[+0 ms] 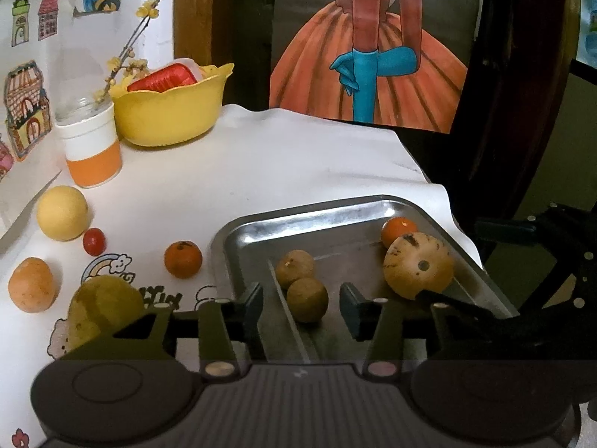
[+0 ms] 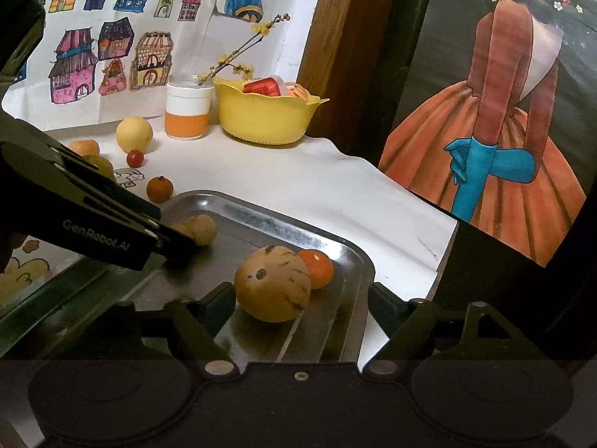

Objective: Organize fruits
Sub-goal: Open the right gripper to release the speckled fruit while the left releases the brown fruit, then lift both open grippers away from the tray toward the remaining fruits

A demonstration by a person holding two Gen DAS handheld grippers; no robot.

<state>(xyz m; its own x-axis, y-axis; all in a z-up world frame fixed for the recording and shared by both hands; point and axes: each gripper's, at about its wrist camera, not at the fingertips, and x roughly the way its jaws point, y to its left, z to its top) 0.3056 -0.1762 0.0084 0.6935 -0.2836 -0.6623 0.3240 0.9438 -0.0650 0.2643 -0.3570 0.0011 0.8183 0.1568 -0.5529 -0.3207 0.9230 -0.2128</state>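
Fruit lies in two groups: loose on the white table at the left, gathered in the steel tray at the right. Farthest left in the left wrist view sit an orange-yellow fruit, a pale yellow round fruit and a greenish-yellow fruit, then a cherry tomato and a small tangerine just beside the tray's near-left corner, all apparently not yet collected. Behind them stand an orange-and-white cup holding a flowering twig and a yellow bowl, neither seemingly part of the sorting. Over the tray, the left tool has its jaws spread with nothing between them, two brown round fruits resting touching each other just past its tips, a sign they were probably set down there. Further right in the tray, a large speckled tan fruit leans against a second tangerine near the far corner. The right tool is also wide open and empty, poised just before the speckled fruit, likely having released it or lining up on it.
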